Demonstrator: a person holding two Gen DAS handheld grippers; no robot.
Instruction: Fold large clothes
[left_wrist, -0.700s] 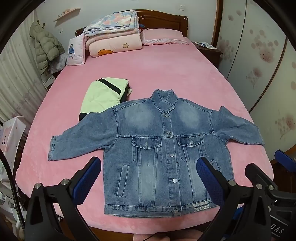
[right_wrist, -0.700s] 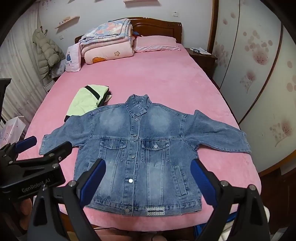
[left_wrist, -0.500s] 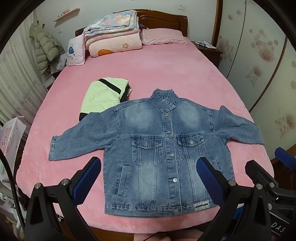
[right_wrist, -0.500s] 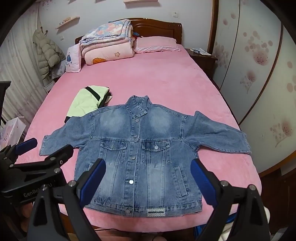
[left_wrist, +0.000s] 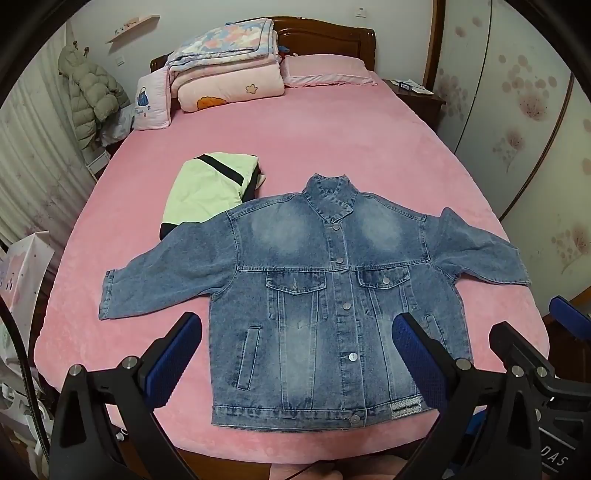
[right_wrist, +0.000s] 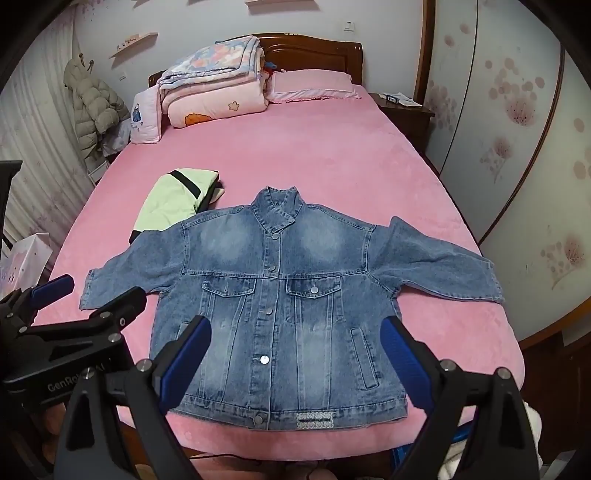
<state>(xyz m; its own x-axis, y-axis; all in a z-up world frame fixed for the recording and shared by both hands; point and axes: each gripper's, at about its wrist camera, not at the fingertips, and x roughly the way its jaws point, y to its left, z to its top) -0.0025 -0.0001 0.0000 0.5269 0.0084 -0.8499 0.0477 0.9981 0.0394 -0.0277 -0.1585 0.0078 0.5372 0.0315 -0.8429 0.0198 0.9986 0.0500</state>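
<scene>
A blue denim jacket (left_wrist: 317, 295) lies flat and buttoned on the pink bed (left_wrist: 332, 147), front up, collar away from me, both sleeves spread out; it also shows in the right wrist view (right_wrist: 280, 295). My left gripper (left_wrist: 295, 354) is open and empty, held above the jacket's hem near the bed's front edge. My right gripper (right_wrist: 295, 358) is open and empty, also above the hem. The right gripper's side shows at the right edge of the left wrist view (left_wrist: 546, 354). The left gripper shows at the left of the right wrist view (right_wrist: 74, 325).
A folded light green garment (left_wrist: 207, 188) lies on the bed just beyond the jacket's left shoulder. Folded quilts (left_wrist: 225, 81) and a pink pillow (left_wrist: 325, 70) sit at the headboard. A nightstand (left_wrist: 413, 92) and wardrobe doors (left_wrist: 517, 110) stand at the right. A puffy coat (left_wrist: 92, 96) hangs at the left.
Both grippers have drifted very slightly; the jacket has not moved and both grippers stay open.
</scene>
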